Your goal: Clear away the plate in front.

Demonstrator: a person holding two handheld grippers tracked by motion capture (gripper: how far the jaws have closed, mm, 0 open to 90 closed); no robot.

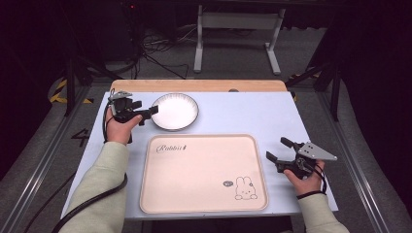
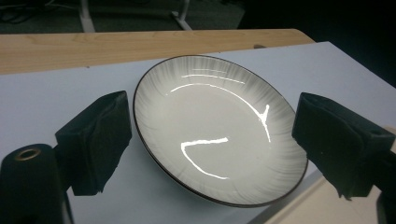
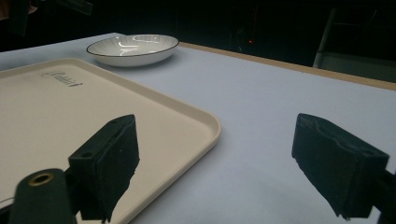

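A cream tray [image 1: 204,173] with a rabbit drawing [image 1: 245,188] lies on the table [image 1: 243,114].

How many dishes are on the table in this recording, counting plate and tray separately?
2. The white plate sits at the far left of the table, just ahead of the left claw. The beige tray lies nearer the person, right of centre. Nothing looks hidden.

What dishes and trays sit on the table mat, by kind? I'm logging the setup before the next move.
White plate with dark rim: 1
Beige tray with rabbit drawing: 1
Total: 2
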